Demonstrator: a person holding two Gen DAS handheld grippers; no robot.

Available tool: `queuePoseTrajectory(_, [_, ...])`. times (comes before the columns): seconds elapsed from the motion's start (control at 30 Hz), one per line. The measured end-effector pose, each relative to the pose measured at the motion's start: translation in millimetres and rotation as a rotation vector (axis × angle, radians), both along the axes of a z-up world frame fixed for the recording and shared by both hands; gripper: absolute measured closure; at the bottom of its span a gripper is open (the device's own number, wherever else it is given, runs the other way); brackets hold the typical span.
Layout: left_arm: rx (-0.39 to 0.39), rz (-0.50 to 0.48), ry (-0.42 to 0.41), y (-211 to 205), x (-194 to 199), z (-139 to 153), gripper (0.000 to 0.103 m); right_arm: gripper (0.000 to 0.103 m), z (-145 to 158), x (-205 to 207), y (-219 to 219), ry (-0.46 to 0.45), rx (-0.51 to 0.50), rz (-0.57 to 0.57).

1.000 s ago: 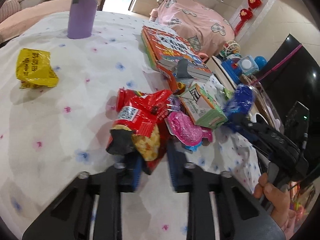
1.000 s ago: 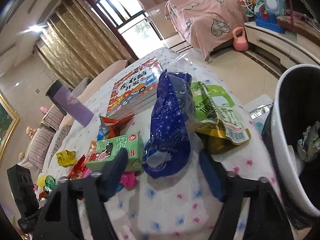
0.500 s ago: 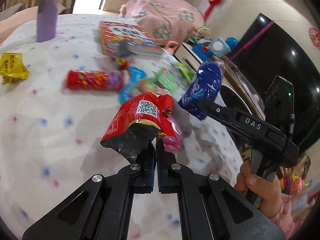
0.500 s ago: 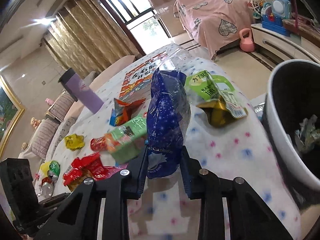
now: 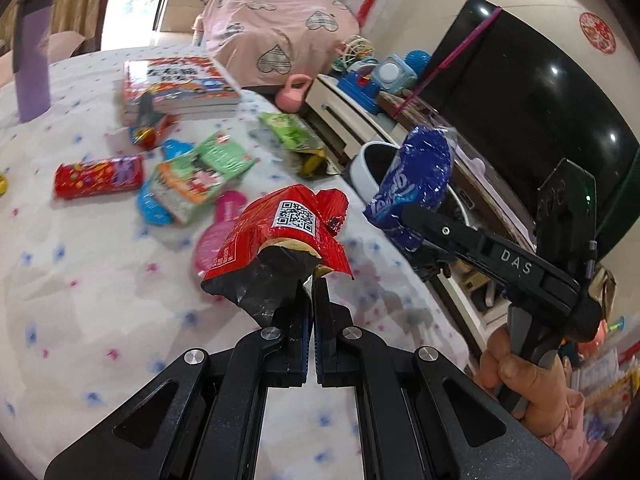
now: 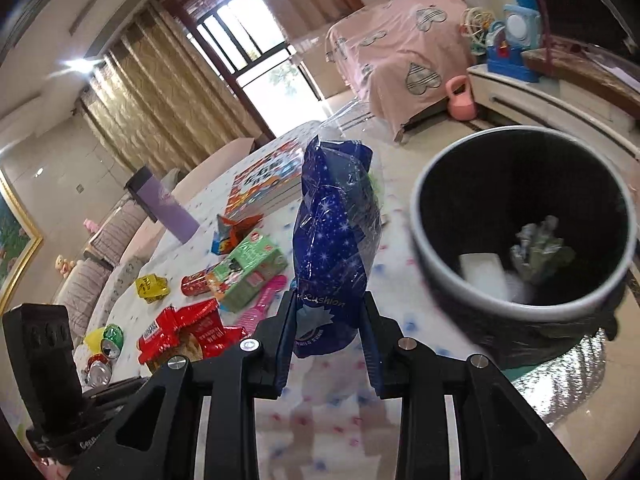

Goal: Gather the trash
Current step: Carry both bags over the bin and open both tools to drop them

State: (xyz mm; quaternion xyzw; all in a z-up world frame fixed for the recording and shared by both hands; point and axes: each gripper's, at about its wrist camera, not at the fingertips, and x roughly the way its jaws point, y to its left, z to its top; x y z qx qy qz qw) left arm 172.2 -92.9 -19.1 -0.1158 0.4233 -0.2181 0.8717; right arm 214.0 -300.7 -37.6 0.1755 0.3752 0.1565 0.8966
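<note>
My left gripper [image 5: 311, 308] is shut on a crumpled red snack bag [image 5: 280, 236] with a QR label, held above the white flowered tablecloth [image 5: 80, 300]. My right gripper [image 6: 329, 320] is shut on a blue starry bag [image 6: 336, 248], lifted off the table. The blue bag also shows in the left wrist view [image 5: 416, 176], close to the bin. The white-rimmed bin [image 6: 424, 248] with a black liner stands beside the table at the right and holds some crumpled trash [image 6: 540, 244]. The red bag shows low left in the right wrist view [image 6: 188, 332].
Wrappers lie on the table: a red tube [image 5: 100, 176], a green carton [image 5: 196, 176], a pink wrapper [image 5: 216, 232], a green-yellow pouch [image 5: 296, 140], a yellow wrapper [image 6: 150, 286]. A book [image 5: 172, 84], a purple bottle [image 5: 32, 56] and cans [image 6: 104, 348] also stand there.
Both grippers closed on their bags and lifted them. The right gripper carried the blue bag toward the bin; the left raised the red bag and turned right.
</note>
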Motion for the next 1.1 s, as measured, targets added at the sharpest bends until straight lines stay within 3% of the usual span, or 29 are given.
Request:
queuePoseTrajectory(0.57, [0.043, -0.127, -0.038, -86.5, 30.4, 17.7, 0.102, 0.072, 8.5, -14.1, -80.8, -0.023, -0.008, -0.135])
queuePoseTrajectory(1.1, [0.049, -0.181, -0.015, -133.2, 68.4, 19.4, 0.102, 0.072, 6.3, 3.9, -112.4, 0.007, -0.080, -0.185])
